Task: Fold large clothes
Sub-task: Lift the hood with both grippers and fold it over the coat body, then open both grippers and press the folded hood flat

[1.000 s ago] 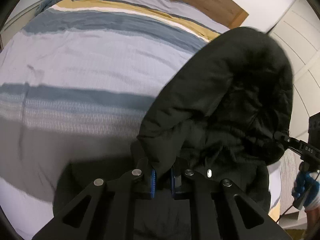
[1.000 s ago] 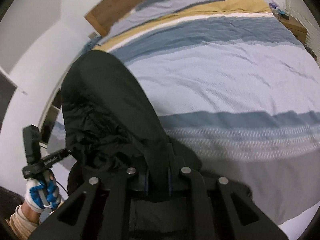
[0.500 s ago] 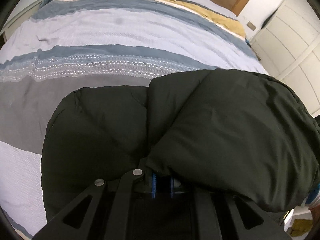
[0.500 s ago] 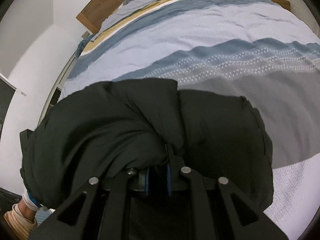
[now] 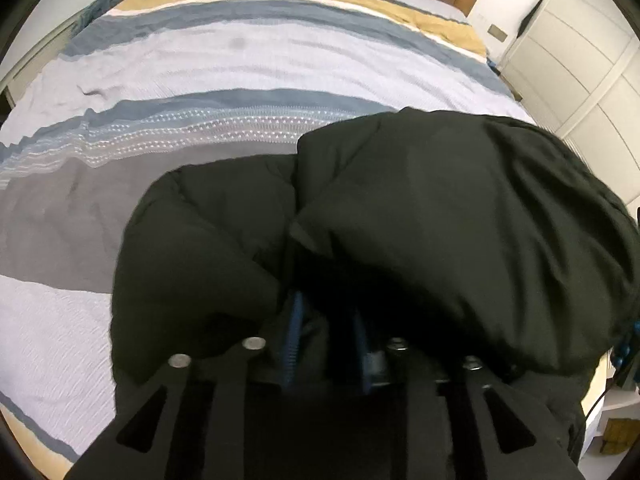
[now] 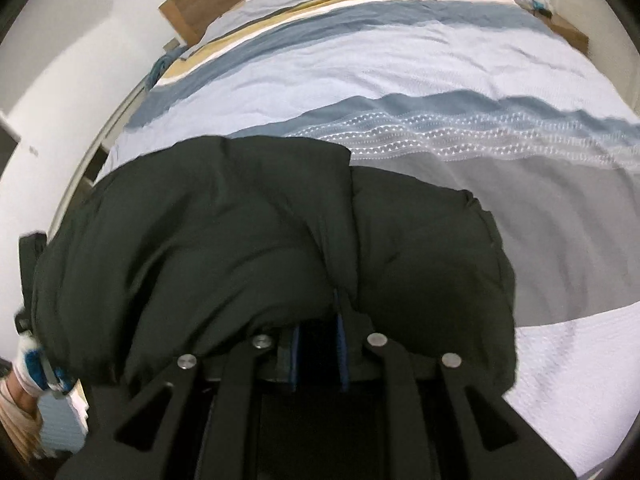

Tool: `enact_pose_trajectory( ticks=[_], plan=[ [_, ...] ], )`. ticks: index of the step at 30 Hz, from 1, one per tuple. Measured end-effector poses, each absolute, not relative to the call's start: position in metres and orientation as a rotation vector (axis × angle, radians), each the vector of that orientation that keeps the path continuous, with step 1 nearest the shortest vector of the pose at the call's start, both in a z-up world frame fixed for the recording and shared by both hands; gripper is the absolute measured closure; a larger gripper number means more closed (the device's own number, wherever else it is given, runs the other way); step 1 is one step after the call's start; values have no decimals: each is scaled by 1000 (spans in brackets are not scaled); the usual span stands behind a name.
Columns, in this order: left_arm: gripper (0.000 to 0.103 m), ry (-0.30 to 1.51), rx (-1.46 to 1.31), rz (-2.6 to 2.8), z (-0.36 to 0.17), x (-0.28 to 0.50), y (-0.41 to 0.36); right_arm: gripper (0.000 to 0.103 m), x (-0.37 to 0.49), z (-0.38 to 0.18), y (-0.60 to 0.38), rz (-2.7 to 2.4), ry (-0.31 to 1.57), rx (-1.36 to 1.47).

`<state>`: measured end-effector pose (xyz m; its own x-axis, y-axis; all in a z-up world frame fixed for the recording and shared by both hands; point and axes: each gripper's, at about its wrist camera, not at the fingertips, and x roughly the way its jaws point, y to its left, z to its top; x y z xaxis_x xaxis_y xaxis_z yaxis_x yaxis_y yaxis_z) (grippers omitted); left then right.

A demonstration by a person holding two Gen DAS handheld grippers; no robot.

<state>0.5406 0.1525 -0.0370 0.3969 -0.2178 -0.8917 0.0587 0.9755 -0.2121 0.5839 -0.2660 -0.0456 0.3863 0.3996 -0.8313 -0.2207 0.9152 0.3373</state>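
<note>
Striped bedspread (image 5: 240,60), black padded jacket (image 5: 440,220) bunched over both spread tools, left tool (image 5: 326,344), right tool (image 6: 318,352).

Left gripper (image 5: 326,340): fingers (image 5: 295,336) parted, blue pads visible, a gap between them. Right gripper (image 6: 318,350): fingers (image 6: 341,354) likewise parted. Both point forward, level. Left hand (image 6: 34,364), gloved white and blue, at right-wrist view's lower left edge.
</note>
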Motion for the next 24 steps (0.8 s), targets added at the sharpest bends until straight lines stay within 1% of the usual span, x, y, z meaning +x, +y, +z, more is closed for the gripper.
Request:
enact_pose_trajectory(
  ticks=[1, 3, 7, 8, 10, 12, 15, 18, 21, 24],
  plan=[
    [67, 1144, -157, -173, -31, 536, 154, 87, 580, -42, -265, 402, 1109, 163],
    [56, 1125, -158, -159, -21, 530, 155, 82, 569, -33, -265, 415, 1113, 125],
    [50, 1086, -161, -129, 3, 520, 164, 77, 548, -8, -270, 447, 1088, 70],
    [49, 1072, -158, -119, 10, 518, 168, 73, 544, 0, -271, 452, 1075, 53],
    [44, 1039, -142, -106, 23, 522, 171, 67, 542, 14, -272, 464, 1050, 30],
    [35, 1006, -130, -105, 38, 533, 168, 66, 546, 28, -269, 472, 1019, 6],
    [31, 981, -145, -121, 47, 560, 159, 65, 569, 47, -256, 500, 962, 13],
    [31, 988, -141, -121, 38, 596, 144, 60, 601, 48, -232, 514, 943, 7],
    [31, 1018, -154, -159, 23, 633, 118, 59, 638, 31, -209, 515, 978, 14],
    [31, 1047, -130, -177, 8, 650, 91, 59, 662, 4, -195, 503, 1035, 47]
  ],
)
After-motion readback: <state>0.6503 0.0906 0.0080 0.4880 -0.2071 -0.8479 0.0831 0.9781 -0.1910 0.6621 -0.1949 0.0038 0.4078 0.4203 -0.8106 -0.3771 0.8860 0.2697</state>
